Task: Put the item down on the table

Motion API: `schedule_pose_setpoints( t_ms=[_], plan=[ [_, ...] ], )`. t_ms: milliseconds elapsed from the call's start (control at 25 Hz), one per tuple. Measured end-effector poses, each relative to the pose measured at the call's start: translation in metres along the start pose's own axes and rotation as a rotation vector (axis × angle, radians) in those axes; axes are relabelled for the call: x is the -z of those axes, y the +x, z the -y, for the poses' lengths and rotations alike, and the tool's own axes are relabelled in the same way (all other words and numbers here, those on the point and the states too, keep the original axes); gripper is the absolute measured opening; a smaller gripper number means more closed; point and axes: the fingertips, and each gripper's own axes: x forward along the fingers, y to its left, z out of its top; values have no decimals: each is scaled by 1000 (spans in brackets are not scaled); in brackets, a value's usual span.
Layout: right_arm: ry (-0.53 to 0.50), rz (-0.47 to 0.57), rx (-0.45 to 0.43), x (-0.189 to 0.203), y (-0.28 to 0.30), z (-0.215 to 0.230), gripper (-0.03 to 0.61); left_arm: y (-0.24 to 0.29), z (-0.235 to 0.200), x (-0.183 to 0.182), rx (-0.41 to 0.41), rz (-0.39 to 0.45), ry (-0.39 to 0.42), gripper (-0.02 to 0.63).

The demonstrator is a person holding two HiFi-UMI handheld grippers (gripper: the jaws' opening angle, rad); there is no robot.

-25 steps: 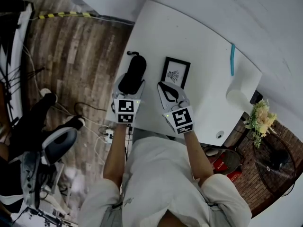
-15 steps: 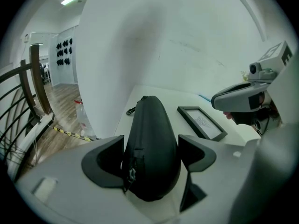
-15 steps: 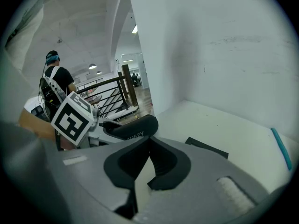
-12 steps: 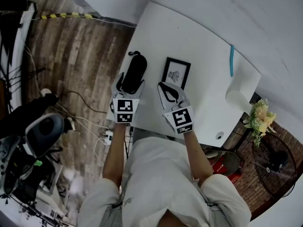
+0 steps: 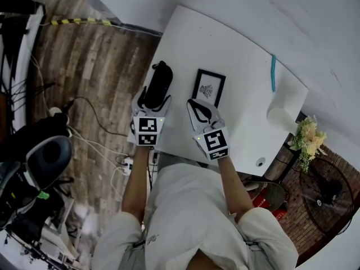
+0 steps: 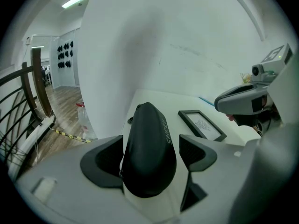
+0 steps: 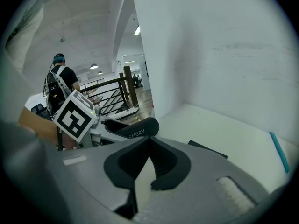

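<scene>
A black oblong zip case (image 5: 158,84) lies on the white table (image 5: 236,55) near its left edge. My left gripper (image 5: 153,99) straddles the case's near end. In the left gripper view the case (image 6: 148,148) sits between the spread jaws of the left gripper (image 6: 149,157), with a gap at the right pad (image 6: 198,153). The jaws have just been opening, and the case rests on the table. My right gripper (image 5: 198,107) hovers beside it, over the table in front of a framed picture (image 5: 209,87). In its own view the right gripper (image 7: 149,143) is shut and holds nothing.
A blue pen (image 5: 273,72) and a white roll (image 5: 281,108) lie at the table's right end. Flowers (image 5: 306,142) and a fan (image 5: 326,190) stand beyond it. An office chair (image 5: 48,159) and cables (image 5: 95,122) are on the wooden floor to the left.
The left gripper's jaws have spread wider around the case, which now lies on the table. Both hands have stayed almost in place. The chair on the left has shifted.
</scene>
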Motion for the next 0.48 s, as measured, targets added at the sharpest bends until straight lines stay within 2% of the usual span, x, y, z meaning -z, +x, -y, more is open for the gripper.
schedule_pose_setpoints(
  t_ms=[480],
  plan=[
    [-29,15,-3,-6,-1,-7,5,-11,-11,-8,-27,27,11,390]
  ],
)
